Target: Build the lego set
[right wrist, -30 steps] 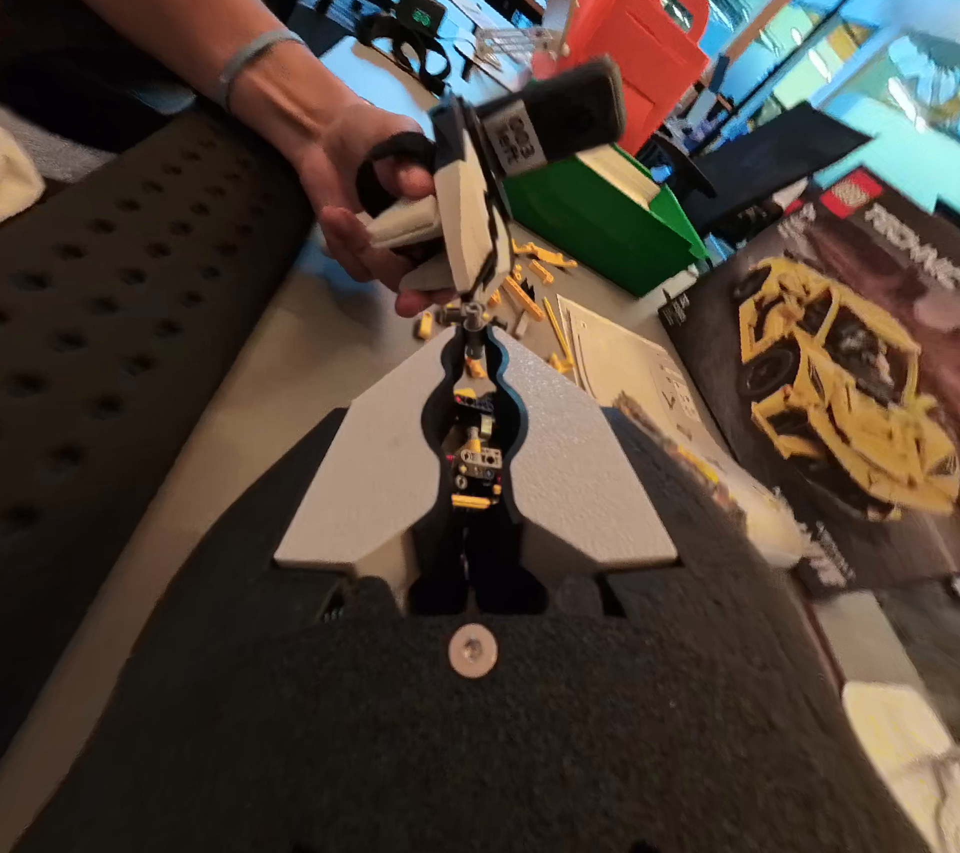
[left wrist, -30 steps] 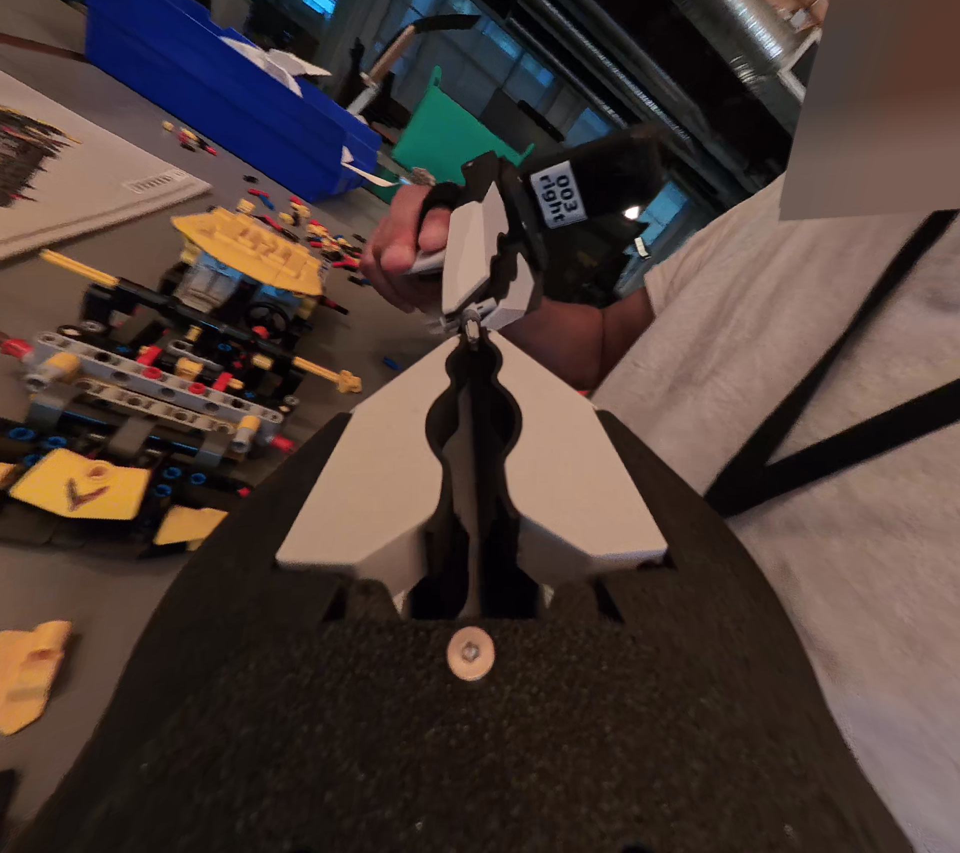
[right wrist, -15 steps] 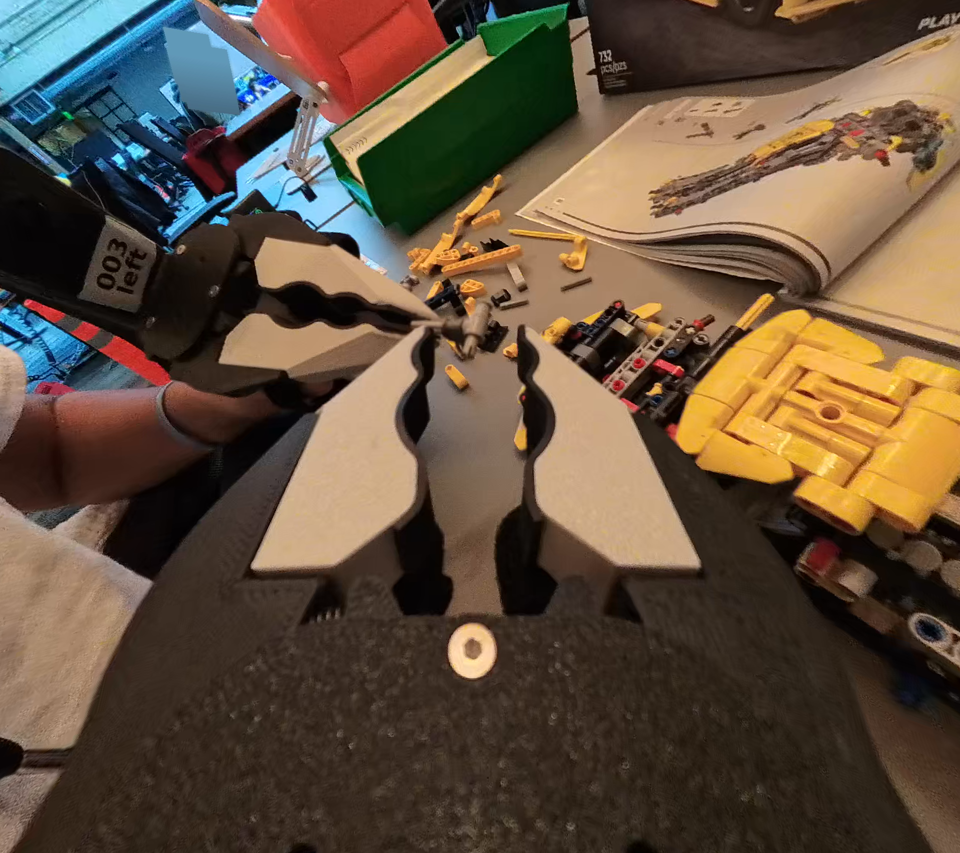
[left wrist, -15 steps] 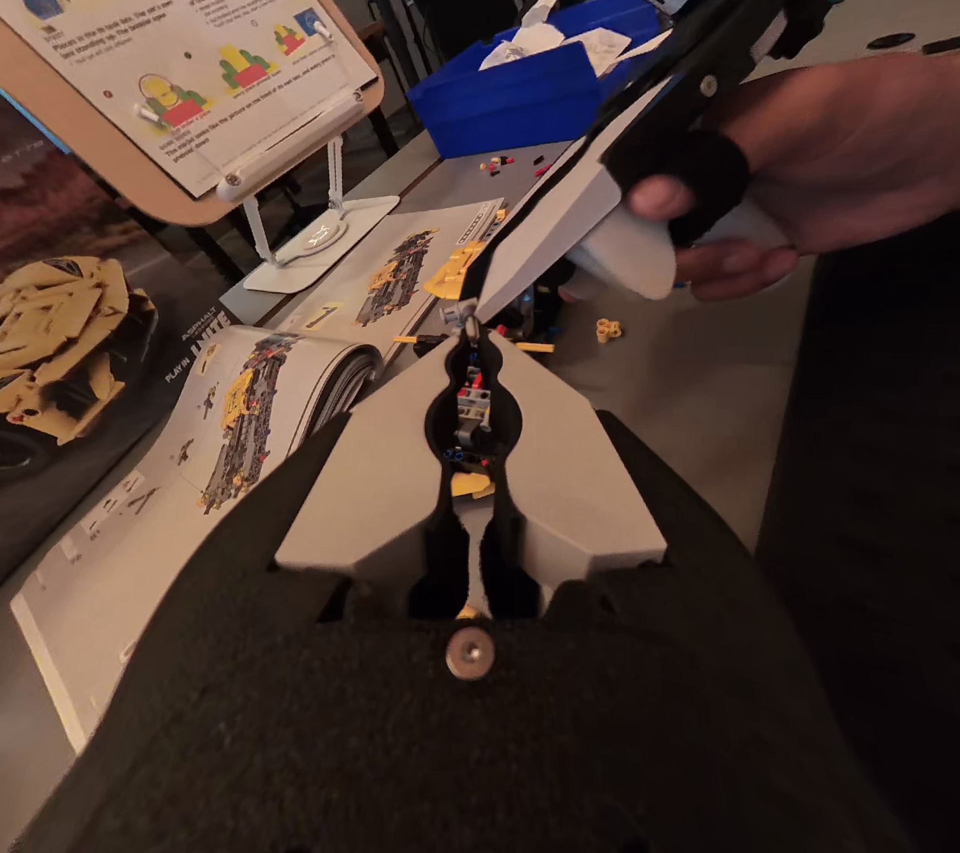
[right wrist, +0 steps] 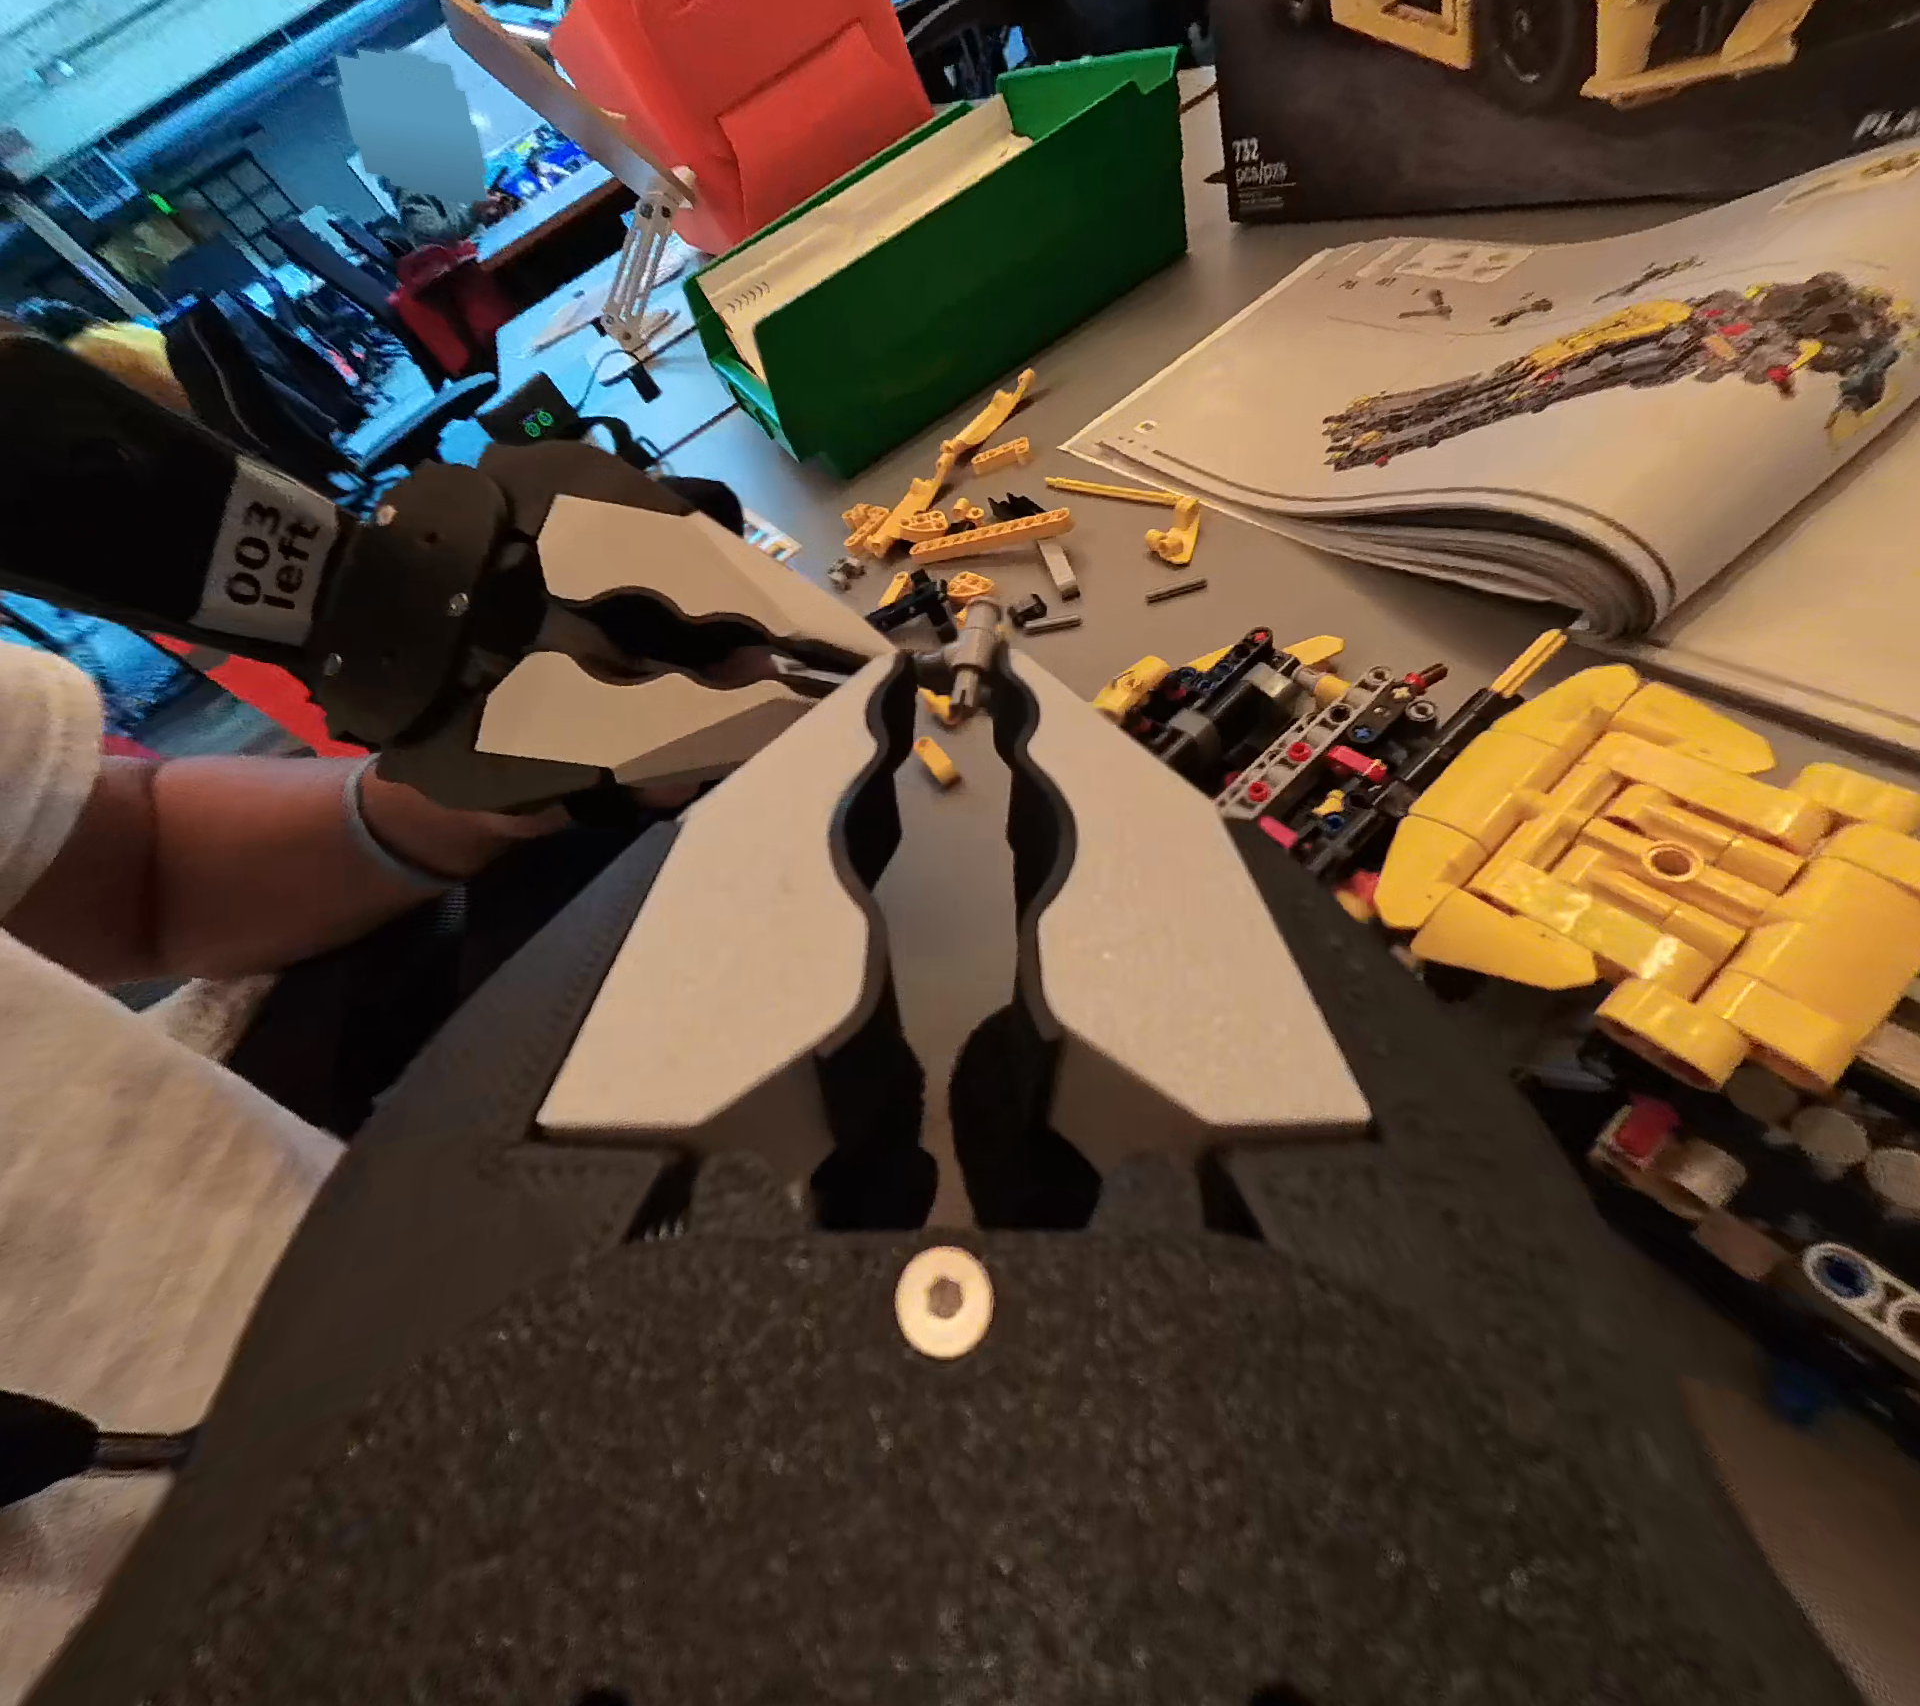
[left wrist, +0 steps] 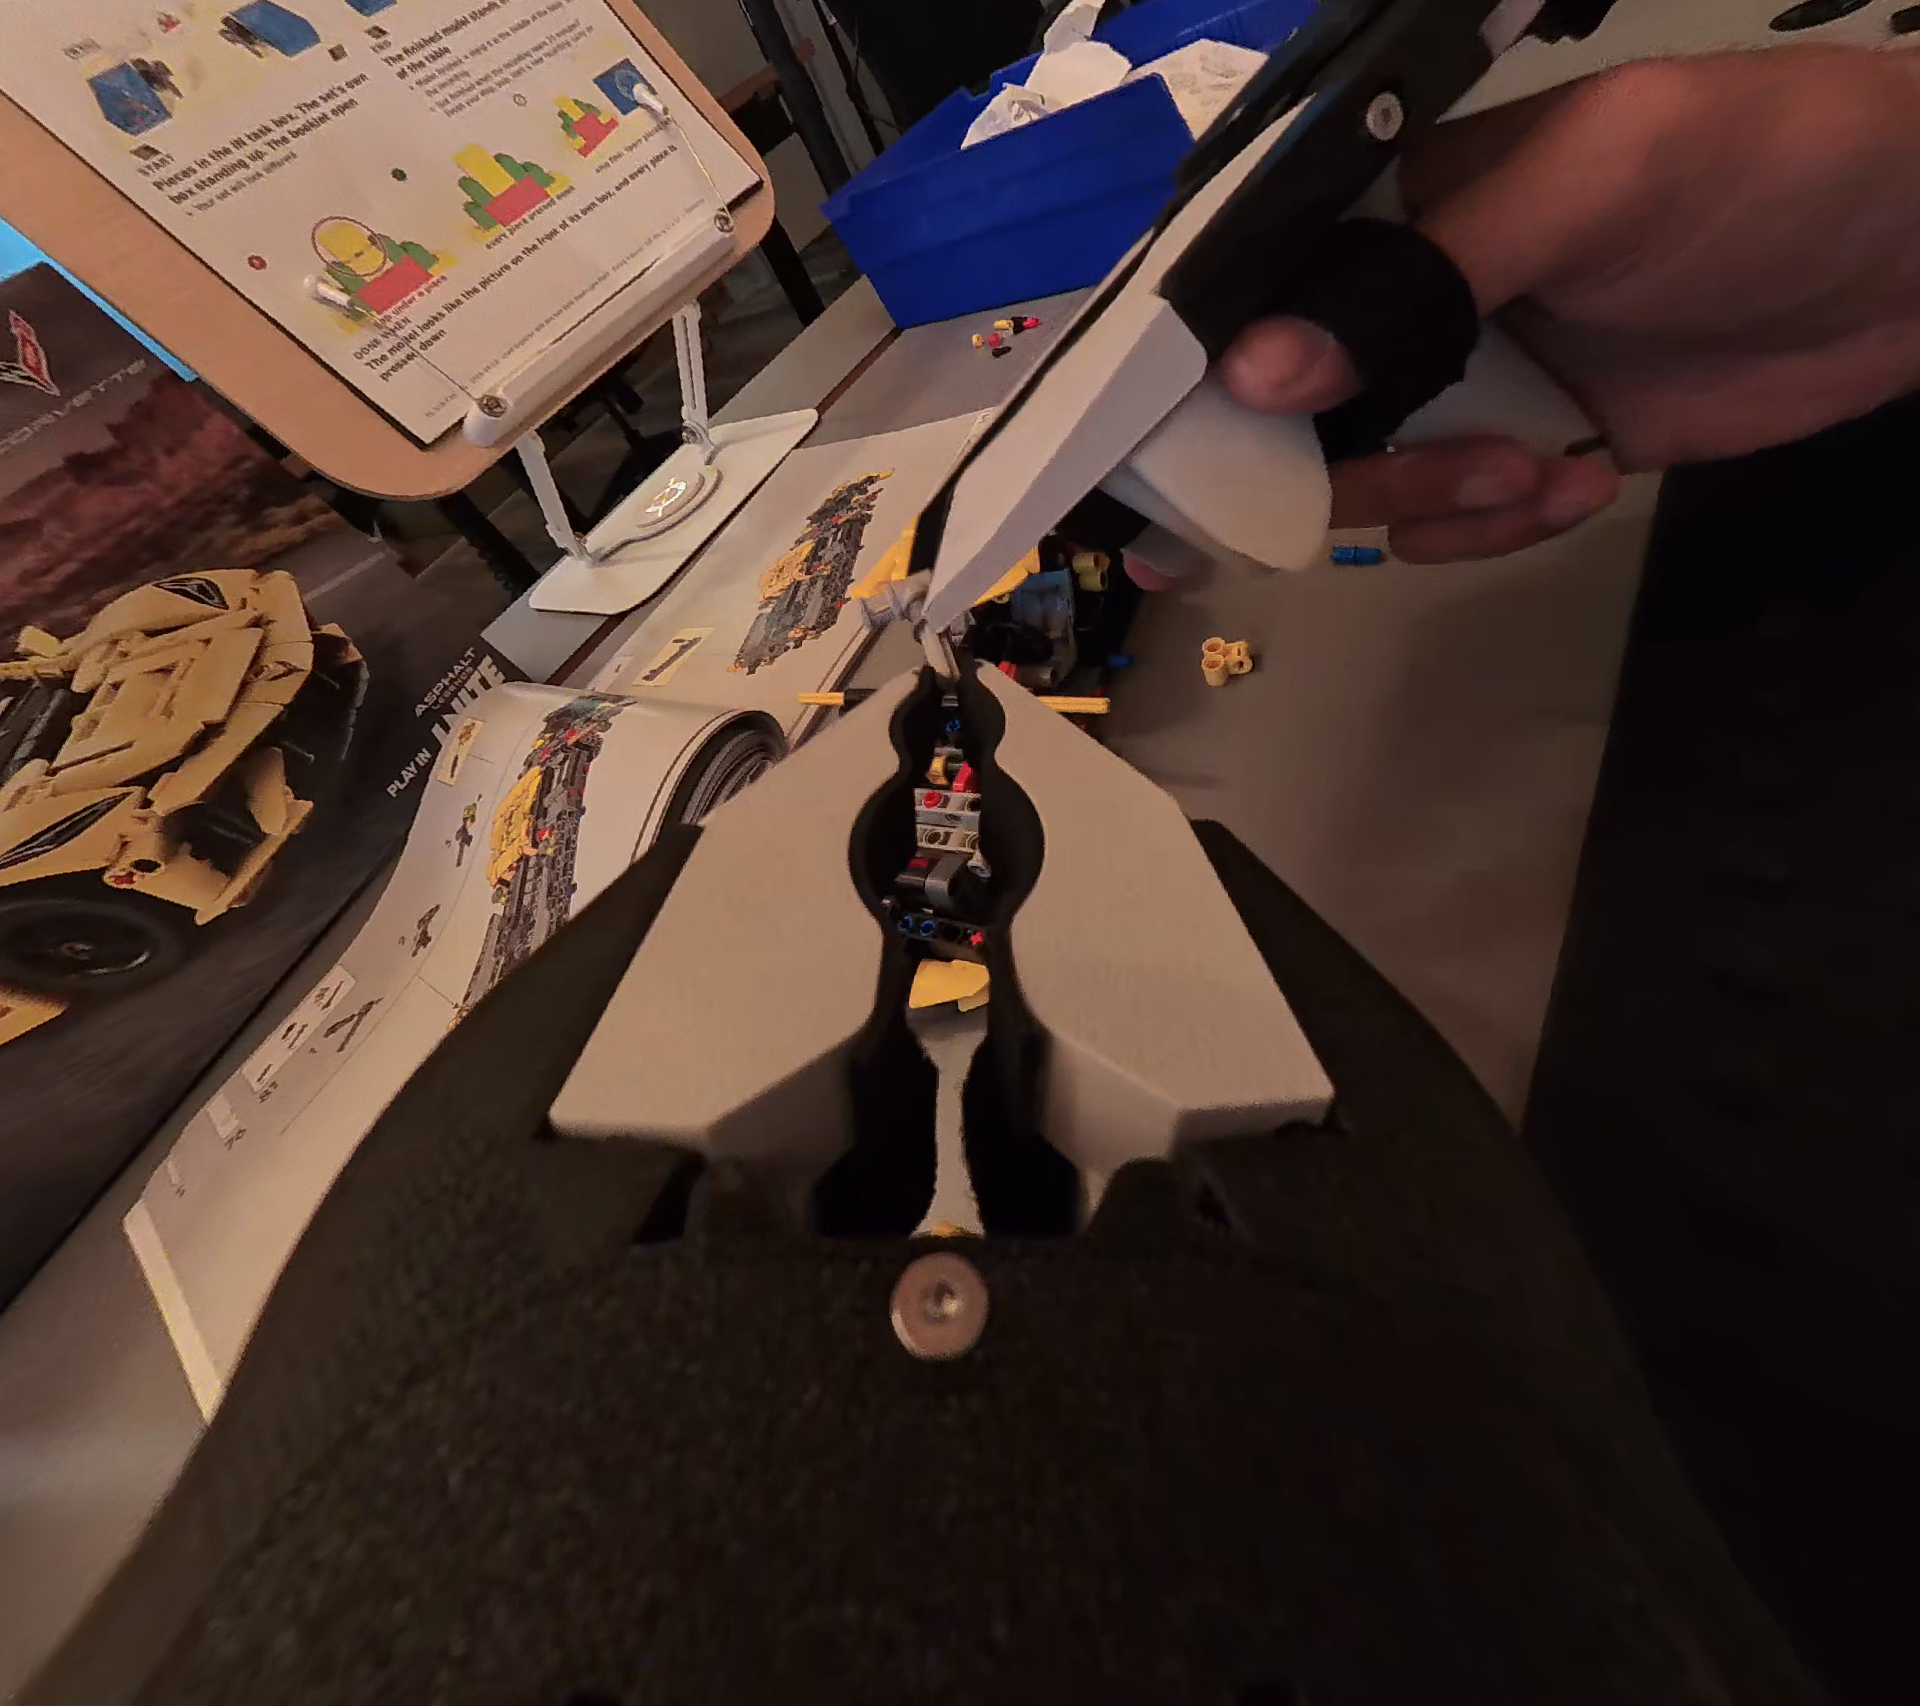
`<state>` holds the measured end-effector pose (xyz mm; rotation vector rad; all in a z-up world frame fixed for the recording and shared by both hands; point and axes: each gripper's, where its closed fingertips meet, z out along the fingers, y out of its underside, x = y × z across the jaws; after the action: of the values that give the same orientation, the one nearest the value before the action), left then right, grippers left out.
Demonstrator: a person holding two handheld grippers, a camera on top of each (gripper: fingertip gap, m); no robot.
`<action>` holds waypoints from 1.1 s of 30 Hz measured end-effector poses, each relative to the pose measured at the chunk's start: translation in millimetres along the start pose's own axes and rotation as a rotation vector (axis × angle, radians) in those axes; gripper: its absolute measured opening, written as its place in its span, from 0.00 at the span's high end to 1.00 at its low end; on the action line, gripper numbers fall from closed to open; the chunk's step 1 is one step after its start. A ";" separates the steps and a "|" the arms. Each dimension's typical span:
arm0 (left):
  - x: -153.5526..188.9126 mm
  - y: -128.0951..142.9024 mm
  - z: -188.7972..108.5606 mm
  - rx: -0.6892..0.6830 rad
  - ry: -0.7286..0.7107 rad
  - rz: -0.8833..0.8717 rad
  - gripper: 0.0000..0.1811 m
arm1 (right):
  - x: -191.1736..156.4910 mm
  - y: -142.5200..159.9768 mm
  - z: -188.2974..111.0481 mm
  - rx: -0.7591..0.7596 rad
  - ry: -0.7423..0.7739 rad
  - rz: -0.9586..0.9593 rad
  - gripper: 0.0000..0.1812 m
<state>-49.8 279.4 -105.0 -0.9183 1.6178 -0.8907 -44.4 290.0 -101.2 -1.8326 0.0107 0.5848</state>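
Lego car [right wrist: 1621, 887], part-built, lies on the grey table [right wrist: 1351, 576] just in front of the open instruction booklet [right wrist: 1507, 430], as the right wrist view shows: yellow body panels are joined over a black and grey frame whose pins and beams are bare on the side toward the green bin [right wrist: 956, 285]. Loose yellow and black pieces [right wrist: 966, 524] lie scattered between bin and car, so much of the build appears left to do. The right tool [right wrist: 951, 669] stands parted around a small grey connector piece [right wrist: 977, 633], which the left tool [right wrist: 831, 654] pinches from the side.

From the left wrist view, the left tool [left wrist: 940, 669] is clenched on that grey piece [left wrist: 914, 617], held in the air above the car [left wrist: 1039, 607], with the right tool [left wrist: 935, 607] tip touching it. The booklet [left wrist: 582, 804] lies beside the car; a blue bin [left wrist: 1029, 202] sits beyond it.
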 end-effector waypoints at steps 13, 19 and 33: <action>-24.6 22.3 1.8 -0.026 0.069 -0.416 0.98 | 14.7 5.3 -2.9 -0.019 -0.068 -0.025 0.84; -75.6 44.4 6.2 -0.086 0.004 -0.621 0.98 | 43.4 -30.9 -24.3 0.012 0.065 -0.312 0.89; -167.5 81.6 3.4 -0.054 -0.205 -0.699 0.98 | 102.1 -60.0 -68.1 0.299 0.210 -0.126 0.94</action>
<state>-27.1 464.3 -110.0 -1.6046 1.1483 -1.1723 88.7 278.1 -73.0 -1.5820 0.1170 0.2830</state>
